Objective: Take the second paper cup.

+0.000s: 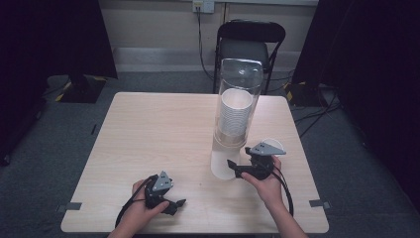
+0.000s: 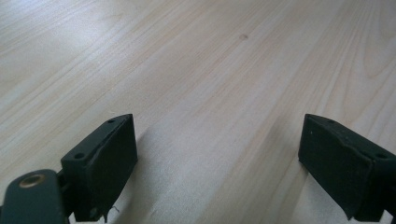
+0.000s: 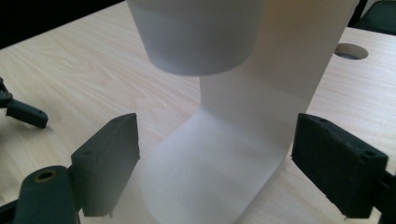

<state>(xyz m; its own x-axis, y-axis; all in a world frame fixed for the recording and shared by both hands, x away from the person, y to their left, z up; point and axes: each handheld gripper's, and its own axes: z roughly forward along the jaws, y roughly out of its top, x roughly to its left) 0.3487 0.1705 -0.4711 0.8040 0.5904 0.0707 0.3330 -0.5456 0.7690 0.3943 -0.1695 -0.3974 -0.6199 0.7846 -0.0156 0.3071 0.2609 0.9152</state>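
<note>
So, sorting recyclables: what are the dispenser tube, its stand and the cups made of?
Dispenser tube: probably clear glossy plastic, see-through with highlights. Stand: seemingly frosted translucent plastic, matte, milky. Cups: likely white paper, opaque, ridged stack.

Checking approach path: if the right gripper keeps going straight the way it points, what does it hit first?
Likely the frosted white base of the clear cup dispenser: the open right gripper points into it, beneath the lowest white paper cup hanging from the tube. Depth is unclear.

Black chair [image 1: 250, 45] behind table [image 1: 148, 134], grey floor [image 1: 163, 82].
</note>
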